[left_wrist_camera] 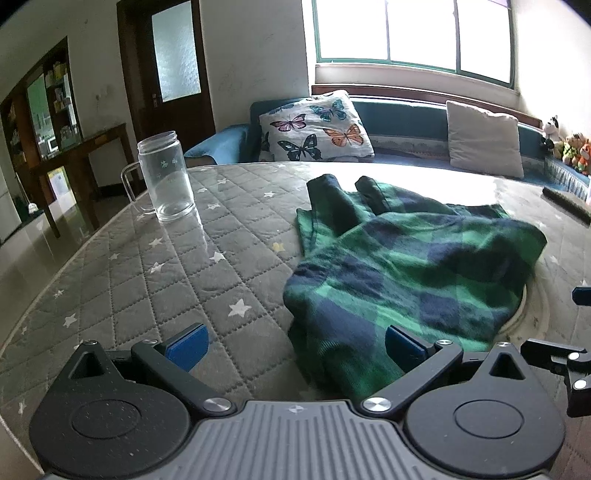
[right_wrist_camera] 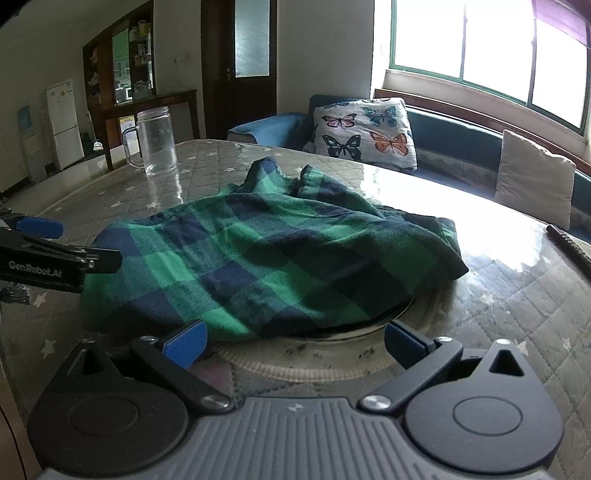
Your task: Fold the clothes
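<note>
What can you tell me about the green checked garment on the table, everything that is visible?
The garment is a soft, flannel-like cloth checked in green and navy. It lies unfolded in a rumpled heap on the table, with two dark narrow parts, perhaps sleeves or legs, reaching toward the far edge. Its near-right edge drapes over a round inset in the tabletop. Both grippers are open and near it; the left gripper has one finger over its near corner, though contact is unclear. The right gripper is just short of it.

Daylight from the window (left_wrist_camera: 413,33) blows out, glaring off the table (right_wrist_camera: 424,199); edges bend, corners perhaps slightly soft.
</note>
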A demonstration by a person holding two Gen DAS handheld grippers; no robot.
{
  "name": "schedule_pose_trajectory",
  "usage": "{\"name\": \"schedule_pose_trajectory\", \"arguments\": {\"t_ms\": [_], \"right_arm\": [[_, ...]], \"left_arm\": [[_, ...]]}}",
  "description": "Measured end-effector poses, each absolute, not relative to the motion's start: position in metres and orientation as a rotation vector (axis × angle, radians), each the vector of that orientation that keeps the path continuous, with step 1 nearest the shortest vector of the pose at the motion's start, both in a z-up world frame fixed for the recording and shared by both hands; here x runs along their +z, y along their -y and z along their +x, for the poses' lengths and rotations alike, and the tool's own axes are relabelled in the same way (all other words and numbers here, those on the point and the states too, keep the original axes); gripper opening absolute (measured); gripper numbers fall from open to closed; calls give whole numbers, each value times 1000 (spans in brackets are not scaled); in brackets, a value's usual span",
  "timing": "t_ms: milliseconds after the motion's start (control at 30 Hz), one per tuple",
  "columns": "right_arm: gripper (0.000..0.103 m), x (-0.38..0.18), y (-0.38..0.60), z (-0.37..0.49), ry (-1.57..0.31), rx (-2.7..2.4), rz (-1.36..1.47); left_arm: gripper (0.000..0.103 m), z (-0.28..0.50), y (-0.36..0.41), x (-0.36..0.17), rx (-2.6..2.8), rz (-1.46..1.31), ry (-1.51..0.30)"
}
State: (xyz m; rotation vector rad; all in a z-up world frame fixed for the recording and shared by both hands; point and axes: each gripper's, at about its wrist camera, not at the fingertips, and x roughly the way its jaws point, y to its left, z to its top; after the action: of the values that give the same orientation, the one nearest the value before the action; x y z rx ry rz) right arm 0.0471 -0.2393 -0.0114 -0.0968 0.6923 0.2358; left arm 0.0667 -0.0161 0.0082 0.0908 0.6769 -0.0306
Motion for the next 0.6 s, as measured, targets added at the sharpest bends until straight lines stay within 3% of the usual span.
{"name": "schedule_pose_trajectory", "arguments": {"t_ms": [200,367,500,567,600], "right_arm": [[103,-9,243,69,-694,231,-90],[103,-5,248,91,-684,225,-76],[101,-2,255,113,-672,215,-67],[99,-1,258,126,-674,218,-56],[97,-1,260,132,-675,220,-50]], "left_arm": [[102,92,5,9,-44,65,-698],[93,117,-4,4,-83,17,-746],[76,135,-6,-4,-138,-22,-795],[59,142,-5,-8,-172,-35,-814],[43,145,-4,-10,-190,-40,-823]]}}
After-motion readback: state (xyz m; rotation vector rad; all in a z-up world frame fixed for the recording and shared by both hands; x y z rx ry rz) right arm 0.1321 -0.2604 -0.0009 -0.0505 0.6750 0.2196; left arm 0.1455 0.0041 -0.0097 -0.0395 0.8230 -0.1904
